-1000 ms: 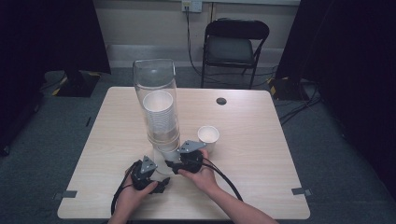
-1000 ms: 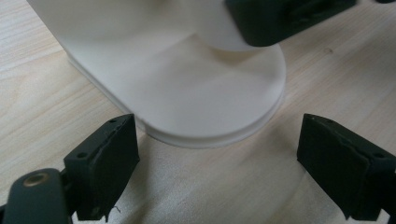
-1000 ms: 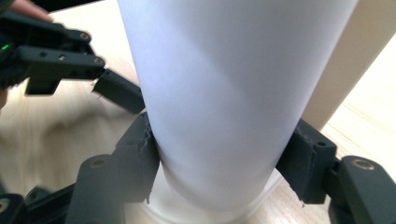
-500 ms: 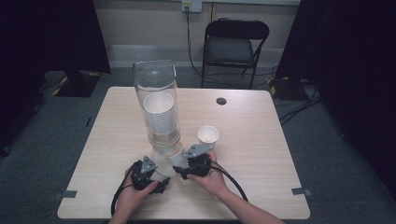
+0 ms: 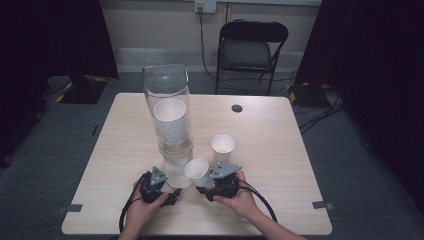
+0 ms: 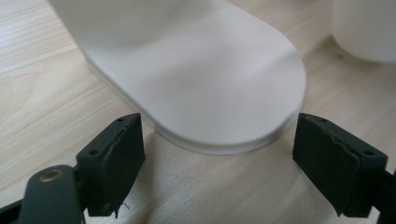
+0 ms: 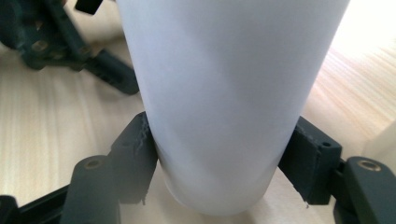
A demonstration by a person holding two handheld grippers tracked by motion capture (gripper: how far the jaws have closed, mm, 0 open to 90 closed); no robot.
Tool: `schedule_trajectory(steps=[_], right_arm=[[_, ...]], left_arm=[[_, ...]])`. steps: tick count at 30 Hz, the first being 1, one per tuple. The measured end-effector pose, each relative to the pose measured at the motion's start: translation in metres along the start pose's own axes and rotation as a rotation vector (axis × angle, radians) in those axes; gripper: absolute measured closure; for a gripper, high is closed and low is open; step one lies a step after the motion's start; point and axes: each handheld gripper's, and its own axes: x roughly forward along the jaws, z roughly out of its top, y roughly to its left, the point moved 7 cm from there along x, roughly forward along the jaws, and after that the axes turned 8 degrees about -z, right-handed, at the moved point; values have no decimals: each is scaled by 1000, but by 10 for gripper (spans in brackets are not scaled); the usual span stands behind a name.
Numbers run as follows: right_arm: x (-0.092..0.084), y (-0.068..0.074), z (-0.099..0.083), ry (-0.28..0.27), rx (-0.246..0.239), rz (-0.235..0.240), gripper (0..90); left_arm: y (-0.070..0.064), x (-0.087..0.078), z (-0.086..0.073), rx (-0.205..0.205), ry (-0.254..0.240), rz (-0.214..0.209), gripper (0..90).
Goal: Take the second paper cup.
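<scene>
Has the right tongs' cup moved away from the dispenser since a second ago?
Yes. The paper cup in the right tongs has come out rightward from under the clear dispenser, toward the standing cup.

Two loose cups: one [image 5: 197, 171] near, one [image 5: 222, 147] just beyond it to the right. One stack [image 5: 171, 125] of cups in one clear tube [image 5: 166, 95]. Two grippers, left [image 5: 172, 194] and right [image 5: 201, 189]. One table [image 5: 280, 165]. One chair [image 5: 252, 47], far.
</scene>
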Motion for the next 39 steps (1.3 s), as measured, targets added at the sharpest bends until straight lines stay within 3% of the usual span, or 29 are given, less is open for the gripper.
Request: schedule_trajectory(steps=[4,6,12,14,20,21,26,39], right_arm=[[2,8,-5,4,-5,36,330],[4,13,-8,18,-31,45,329],[7,22,-10,29,-40,77,319],[8,21,-12,42,-42,67,305],[5,17,-12,36,-3,53,228],[4,14,-12,37,13,45,184],[-1,10,-16,56,39,57,149],[-19,-12,-22,61,72,31,143]], left_arm=[[-3,-2,6,-2,-29,27,166],[-6,-4,10,4,-42,27,166],[-14,-5,18,20,-83,20,166],[-16,-3,18,49,-76,9,166],[-14,-2,16,56,-50,16,166],[-14,-2,15,42,-55,12,166],[-10,-5,11,35,-35,4,166],[-5,-5,1,4,4,-31,164]])
